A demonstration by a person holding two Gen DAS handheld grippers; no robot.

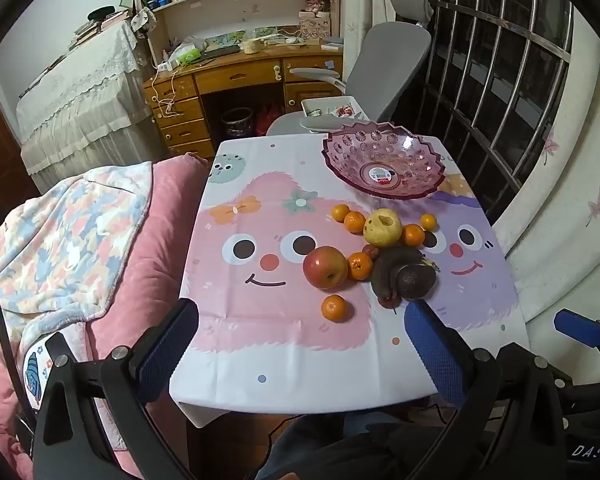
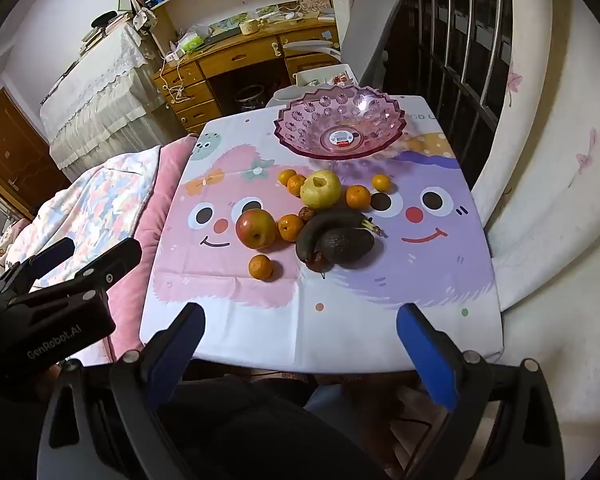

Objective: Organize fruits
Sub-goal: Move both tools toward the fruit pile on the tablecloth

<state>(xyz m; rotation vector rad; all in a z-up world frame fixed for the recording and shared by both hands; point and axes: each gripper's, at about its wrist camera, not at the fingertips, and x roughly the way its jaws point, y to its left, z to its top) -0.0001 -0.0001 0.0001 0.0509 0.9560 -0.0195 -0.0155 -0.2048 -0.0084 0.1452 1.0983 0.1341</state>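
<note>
Both tongs are wide open and hold nothing: the left gripper (image 1: 300,328) and the right gripper (image 2: 300,324) hang over the near edge of the table (image 2: 260,344), tipped down toward the fruit. Nothing is in the pink bowl (image 1: 384,160) yet, so I think the job is just starting. The first step is probably to pick one fruit and carry it to the bowl, which sits at the far right of the table. A good way is to start with the lone little orange (image 1: 334,308) nearest us, because it sits apart from the others and nothing will get bumped. Come down with a finger on each side, then squeeze gently. The red apple (image 1: 325,267) is round and shiny, with another small orange touching its right side. The yellow pear (image 1: 382,227) sits farther back. The banana (image 1: 392,268) has gone very dark and curls round a dark avocado (image 1: 415,281), so both may be soft and squishy.
</note>
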